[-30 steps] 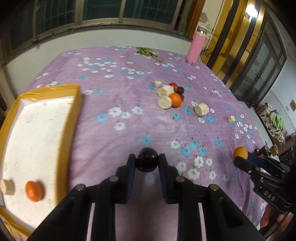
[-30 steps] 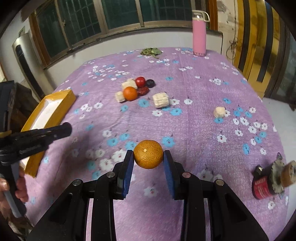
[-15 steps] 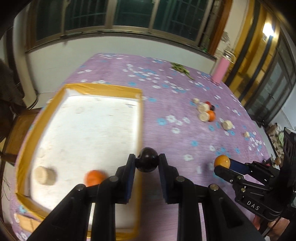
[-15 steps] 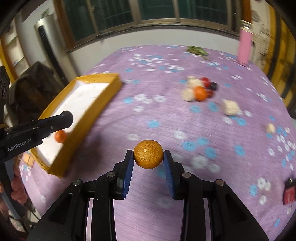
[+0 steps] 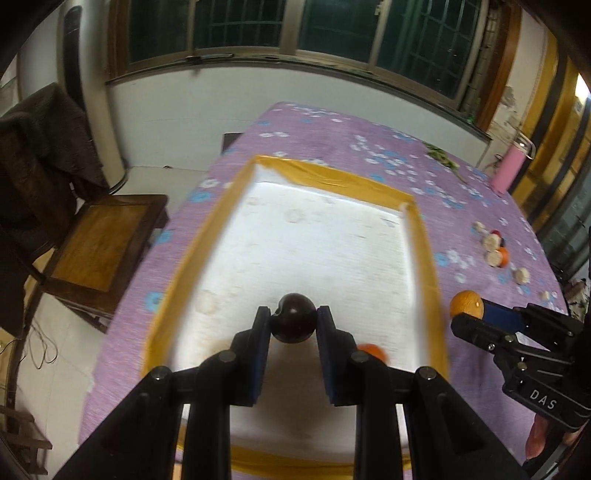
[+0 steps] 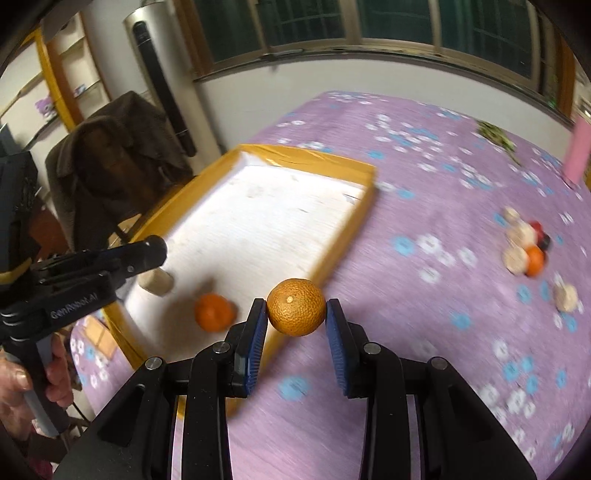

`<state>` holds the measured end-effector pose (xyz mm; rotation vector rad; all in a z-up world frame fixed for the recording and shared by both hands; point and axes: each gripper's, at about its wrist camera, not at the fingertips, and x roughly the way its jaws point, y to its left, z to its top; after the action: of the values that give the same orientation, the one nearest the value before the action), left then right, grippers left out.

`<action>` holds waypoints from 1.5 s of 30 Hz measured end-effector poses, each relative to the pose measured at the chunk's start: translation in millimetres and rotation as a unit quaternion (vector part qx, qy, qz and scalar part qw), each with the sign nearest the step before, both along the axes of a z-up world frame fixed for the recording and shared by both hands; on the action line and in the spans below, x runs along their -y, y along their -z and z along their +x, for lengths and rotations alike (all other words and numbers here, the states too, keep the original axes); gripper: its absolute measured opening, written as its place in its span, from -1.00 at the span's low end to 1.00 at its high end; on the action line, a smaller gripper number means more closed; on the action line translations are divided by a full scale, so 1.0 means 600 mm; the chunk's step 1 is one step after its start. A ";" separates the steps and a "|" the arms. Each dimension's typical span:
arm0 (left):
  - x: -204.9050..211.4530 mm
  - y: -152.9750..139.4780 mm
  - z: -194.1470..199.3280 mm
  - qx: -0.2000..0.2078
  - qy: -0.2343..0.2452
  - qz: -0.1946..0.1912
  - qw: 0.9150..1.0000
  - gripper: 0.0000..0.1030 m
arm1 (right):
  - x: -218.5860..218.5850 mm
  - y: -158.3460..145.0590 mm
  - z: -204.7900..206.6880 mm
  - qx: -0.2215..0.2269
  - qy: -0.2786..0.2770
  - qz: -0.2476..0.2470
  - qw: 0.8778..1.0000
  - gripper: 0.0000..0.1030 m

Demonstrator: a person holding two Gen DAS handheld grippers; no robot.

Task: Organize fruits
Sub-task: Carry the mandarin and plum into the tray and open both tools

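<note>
Showing only in the right wrist view, a pale round piece (image 6: 157,282) sits in the tray (image 6: 343,240).

This was a lived-in home room. A bed under a purple flowered sheet (image 5: 332,147) stretched ahead of the hand-held gripper, with barred windows (image 5: 332,33) beyond it. To its left stood a wooden chair (image 5: 99,251) draped with a dark coat (image 6: 122,147), and a tower fan (image 6: 162,85).

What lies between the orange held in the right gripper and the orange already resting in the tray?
In the right wrist view, only the tray's yellow side wall and bare white floor separate the held orange from the resting orange.
</note>
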<state>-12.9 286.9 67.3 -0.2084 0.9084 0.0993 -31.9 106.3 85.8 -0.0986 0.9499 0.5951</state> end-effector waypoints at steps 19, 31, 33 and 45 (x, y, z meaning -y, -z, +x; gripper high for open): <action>-0.038 0.064 0.078 -0.053 0.013 0.005 0.999 -0.47 | -0.127 0.081 0.067 -0.052 -0.011 -0.041 0.998 -0.39; -0.046 0.089 0.084 -0.071 0.003 0.006 0.997 -0.25 | -0.135 0.086 0.068 -0.034 -0.009 -0.071 0.997 -0.38; -0.046 0.088 0.080 -0.072 0.002 0.004 0.997 -0.22 | -0.133 0.086 0.068 -0.034 -0.009 -0.072 0.997 -0.38; -0.039 0.056 0.030 -0.045 -0.033 0.036 0.998 0.33 | -0.097 0.053 0.029 -0.016 -0.008 -0.063 0.998 -0.25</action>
<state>5.4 310.3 33.9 -0.1674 0.9860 0.2049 -14.6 164.3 54.3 -0.2093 1.0174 0.5531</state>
